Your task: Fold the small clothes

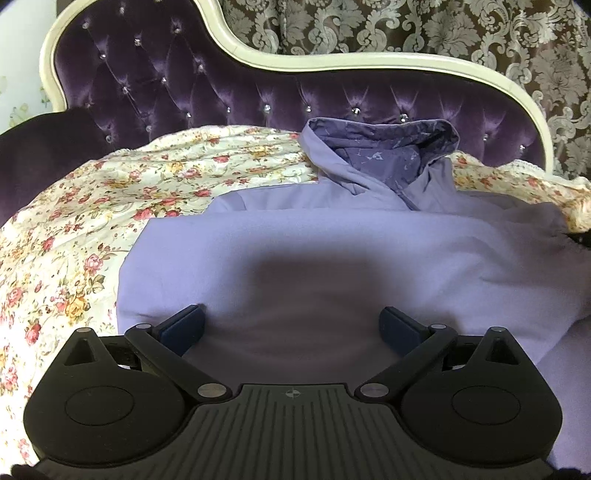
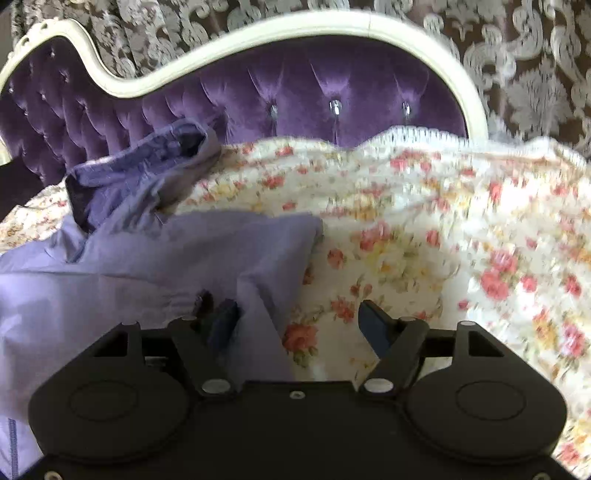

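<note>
A lilac hooded top (image 1: 332,251) lies on a floral quilt, folded over itself, with its darker-lined hood (image 1: 380,147) propped against the purple backrest. My left gripper (image 1: 291,315) hovers low over the top's near part, jaws wide open, nothing between the pads. In the right wrist view the same top (image 2: 147,258) fills the left side, and its hood (image 2: 147,162) lies behind it. My right gripper (image 2: 297,306) stands open at the top's right edge. A flap of lilac cloth (image 2: 258,314) drapes beside its left finger, and its right finger is over bare quilt.
The floral quilt (image 1: 92,206) covers the seat and spreads wide to the right of the top (image 2: 424,240). A tufted purple backrest with a cream frame (image 1: 166,81) rises behind. A patterned curtain (image 1: 443,26) hangs beyond it.
</note>
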Motion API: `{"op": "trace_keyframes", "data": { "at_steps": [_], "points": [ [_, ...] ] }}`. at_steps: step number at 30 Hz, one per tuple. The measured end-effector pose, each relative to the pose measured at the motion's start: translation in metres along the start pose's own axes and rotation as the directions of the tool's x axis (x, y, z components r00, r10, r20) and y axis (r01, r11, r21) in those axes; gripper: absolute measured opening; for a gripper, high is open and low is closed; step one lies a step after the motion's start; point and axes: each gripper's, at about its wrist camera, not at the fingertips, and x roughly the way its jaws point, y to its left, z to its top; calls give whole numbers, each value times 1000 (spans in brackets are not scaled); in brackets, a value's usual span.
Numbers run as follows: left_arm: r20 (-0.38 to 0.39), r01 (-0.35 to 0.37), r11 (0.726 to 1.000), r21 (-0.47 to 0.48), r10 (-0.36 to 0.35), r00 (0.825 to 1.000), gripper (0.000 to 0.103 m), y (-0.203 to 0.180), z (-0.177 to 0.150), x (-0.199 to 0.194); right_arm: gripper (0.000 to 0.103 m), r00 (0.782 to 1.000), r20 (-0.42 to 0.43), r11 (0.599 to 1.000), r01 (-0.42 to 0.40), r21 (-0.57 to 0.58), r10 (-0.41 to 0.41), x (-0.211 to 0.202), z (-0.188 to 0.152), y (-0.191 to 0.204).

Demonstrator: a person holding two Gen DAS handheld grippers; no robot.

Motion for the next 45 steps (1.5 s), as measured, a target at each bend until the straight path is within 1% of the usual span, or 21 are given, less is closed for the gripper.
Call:
{"op": "trace_keyframes", "data": {
  "at_steps": [3, 5, 7, 9, 11, 14, 16, 17, 18, 20, 22, 23, 27, 28, 29, 30, 32, 34, 38, 42, 45],
  "points": [
    [0, 49, 998, -32, -49, 999, 102, 7, 12, -16, 77, 999, 47, 1000, -4, -22, 5, -21, 13, 3],
    [9, 87, 993, -76, -87, 996, 102, 11, 25, -28, 82, 997, 71, 999, -28, -39, 31, -36, 26, 7],
    [28, 106, 991, -86, -104, 994, 102, 13, 39, -40, 85, 994, 91, 997, -63, -52, 67, -51, 41, 12],
    [61, 106, 992, -62, -103, 993, 102, 11, 58, -54, 87, 987, 105, 992, -121, -48, 125, -65, 59, 16],
    [85, 109, 994, -31, -106, 991, 102, 7, 81, -65, 94, 977, 114, 983, -178, -35, 181, -75, 79, 21],
    [108, 130, 991, -18, -127, 986, 102, 6, 112, -77, 97, 960, 132, 969, -244, -33, 246, -89, 111, 31],
    [138, 152, 987, -42, -145, 980, 102, 10, 135, -82, 99, 951, 149, 963, -267, -39, 270, -96, 131, 40],
    [159, 160, 986, -55, -149, 976, 102, 12, 146, -82, 102, 947, 165, 961, -273, -49, 277, -99, 142, 45],
    [176, 157, 986, -60, -145, 974, 102, 14, 154, -81, 103, 944, 178, 961, -271, -62, 278, -100, 148, 50],
    [221, 112, 992, -56, -97, 970, 102, 16, 172, -76, 102, 946, 198, 965, -240, -102, 256, -99, 162, 63],
    [246, 49, 997, -53, -35, 969, 102, 17, 185, -63, 102, 953, 206, 972, -199, -128, 222, -88, 172, 74],
    [246, 33, 998, -46, -20, 969, 102, 18, 189, -55, 102, 957, 203, 974, -185, -131, 209, -80, 175, 78],
    [193, 6, 1000, -29, 0, 981, 101, 18, 202, -4, 101, 965, 147, 974, -202, -97, 215, -33, 180, 86],
    [182, 4, 1000, -26, 0, 983, 101, 18, 202, 7, 97, 967, 137, 975, -205, -90, 216, -20, 178, 87],
    [166, 0, 1000, -19, 3, 986, 101, 16, 199, 20, 87, 968, 127, 975, -205, -87, 215, -7, 177, 89],
    [147, -5, 1000, -12, 7, 989, 95, 14, 197, 36, 82, 969, 117, 974, -210, -86, 219, 7, 175, 90],
    [112, -6, 1000, 1, 6, 994, 90, 4, 194, 61, 70, 969, 93, 972, -221, -81, 228, 29, 172, 91],
    [85, -2, 1000, -7, 3, 996, 90, -1, 189, 84, 64, 972, 76, 973, -216, -85, 223, 50, 171, 92],
    [65, -9, 1000, 1, 9, 998, 89, -15, 190, 116, 59, 978, 69, 977, -188, -103, 196, 85, 176, 93],
    [89, -28, 999, 18, 26, 996, 89, -26, 200, 138, 59, 979, 93, 980, -173, -102, 182, 106, 184, 90],
    [89, -28, 999, 20, 26, 996, 89, -32, 202, 154, 59, 980, 90, 983, -171, -63, 176, 123, 186, 83]
  ]
}}
